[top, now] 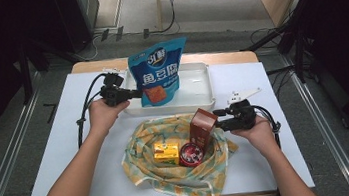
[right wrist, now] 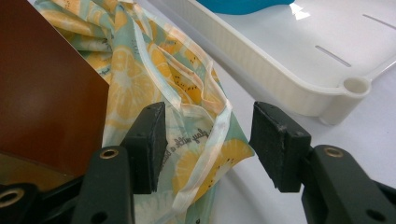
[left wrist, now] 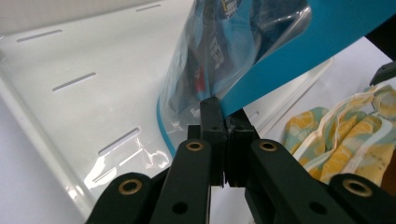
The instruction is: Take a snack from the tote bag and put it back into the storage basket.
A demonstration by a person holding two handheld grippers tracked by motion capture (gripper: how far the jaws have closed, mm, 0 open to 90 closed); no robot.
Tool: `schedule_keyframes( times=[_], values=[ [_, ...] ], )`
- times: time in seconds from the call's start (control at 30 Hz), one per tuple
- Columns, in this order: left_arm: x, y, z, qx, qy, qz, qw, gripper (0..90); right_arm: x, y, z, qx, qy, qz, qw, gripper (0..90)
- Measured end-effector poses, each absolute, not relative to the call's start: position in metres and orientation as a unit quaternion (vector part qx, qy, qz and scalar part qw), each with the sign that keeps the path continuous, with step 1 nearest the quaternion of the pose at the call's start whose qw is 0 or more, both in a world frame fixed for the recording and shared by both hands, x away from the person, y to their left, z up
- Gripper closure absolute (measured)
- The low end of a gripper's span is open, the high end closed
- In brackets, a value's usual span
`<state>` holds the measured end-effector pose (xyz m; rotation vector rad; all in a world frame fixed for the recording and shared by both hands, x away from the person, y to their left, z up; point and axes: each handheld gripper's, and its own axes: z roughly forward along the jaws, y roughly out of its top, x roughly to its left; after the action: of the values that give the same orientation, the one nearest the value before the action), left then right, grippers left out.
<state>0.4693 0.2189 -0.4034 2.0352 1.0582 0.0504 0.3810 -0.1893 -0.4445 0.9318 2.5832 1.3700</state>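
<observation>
In the high view, the left claw (top: 131,94) pinches the lower left edge of a blue pouch (top: 158,70), which stands upright in the white tray (top: 196,83) at the back of the tabletop (top: 59,157). The right claw (top: 218,114) sits just beside a brown box (top: 202,126) standing on the fruit-print cloth (top: 181,170).

In the left gripper view, the jaws are clenched on the pouch's (left wrist: 261,46) edge over the tray (left wrist: 70,93).

In the right gripper view, the jaws are spread apart around a fold of cloth (right wrist: 205,135), with the box (right wrist: 46,93) at the left.
</observation>
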Motion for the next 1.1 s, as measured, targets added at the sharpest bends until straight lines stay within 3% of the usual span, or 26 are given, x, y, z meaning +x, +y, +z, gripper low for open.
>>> schedule_keyframes(
  times=[0.43,1.1],
  values=[
    [0.481,0.211,-0.408,0.795,0.426,0.019,0.431,90.0,0.381,-0.190,-0.444,0.304,0.841,0.447,0.038,47.5],
    [0.519,0.196,-0.403,0.801,0.434,0.032,0.411,90.0,0.383,-0.190,-0.443,0.305,0.833,0.460,0.031,47.6]
  ],
)
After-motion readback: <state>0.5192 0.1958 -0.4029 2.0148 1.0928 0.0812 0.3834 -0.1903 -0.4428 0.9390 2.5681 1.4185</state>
